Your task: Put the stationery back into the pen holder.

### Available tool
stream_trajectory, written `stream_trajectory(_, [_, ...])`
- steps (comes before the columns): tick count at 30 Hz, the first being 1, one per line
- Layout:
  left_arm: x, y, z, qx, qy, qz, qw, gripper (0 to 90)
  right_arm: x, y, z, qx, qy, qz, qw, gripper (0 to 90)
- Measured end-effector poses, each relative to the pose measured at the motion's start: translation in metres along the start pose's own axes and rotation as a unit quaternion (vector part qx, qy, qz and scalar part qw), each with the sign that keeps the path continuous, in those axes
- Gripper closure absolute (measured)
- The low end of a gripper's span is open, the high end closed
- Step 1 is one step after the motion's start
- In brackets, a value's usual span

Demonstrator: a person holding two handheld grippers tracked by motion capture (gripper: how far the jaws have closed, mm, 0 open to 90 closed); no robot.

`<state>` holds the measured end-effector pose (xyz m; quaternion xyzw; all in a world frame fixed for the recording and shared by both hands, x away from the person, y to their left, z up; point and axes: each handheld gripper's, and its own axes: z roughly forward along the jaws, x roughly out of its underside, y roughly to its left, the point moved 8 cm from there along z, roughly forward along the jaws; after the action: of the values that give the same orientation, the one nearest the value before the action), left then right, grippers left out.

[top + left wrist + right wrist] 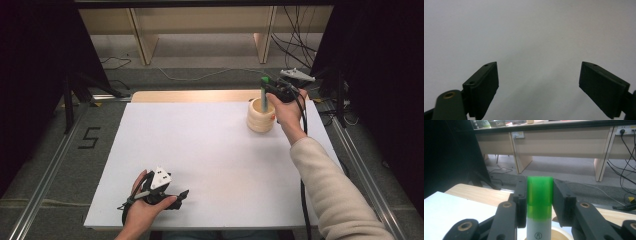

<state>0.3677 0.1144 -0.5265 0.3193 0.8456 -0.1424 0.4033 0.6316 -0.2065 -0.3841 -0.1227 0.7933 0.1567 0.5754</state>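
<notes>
The right gripper [539,202] is clenched on a green-capped marker [539,195], held upright over the round wooden holder [260,119] in the upper right of the high view — its lower end seems to be inside the cup. The likely trouble: a tilt or sideways pull would lever the light holder over, and it stands near the white board's [210,150] far right edge. The left gripper [539,82], at lower left, rests released with nothing between its jaws — broad bare board lies between the two.
</notes>
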Motion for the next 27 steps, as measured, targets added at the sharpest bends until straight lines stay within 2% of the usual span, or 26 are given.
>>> stream_trajectory(15, [0.0, -0.001, 0.0, 0.002, 0.001, 0.0, 1.0, 15.8, 0.005, -0.006, 0.008, 0.011, 0.0, -0.003, 0.9999, 67.3])
stream_trajectory(21, [0.0, -0.001, 0.0, 0.002, 0.0, 0.001, 1.0, 15.8, 0.012, -0.011, 0.012, 0.023, 0.011, -0.013, 0.9996, 67.3])
stream_trajectory(27, [0.001, 0.0, 0.001, 0.001, 0.001, 0.001, 1.0, 15.9, 0.022, -0.013, 0.016, 0.025, 0.023, -0.018, 0.9992, 67.2])
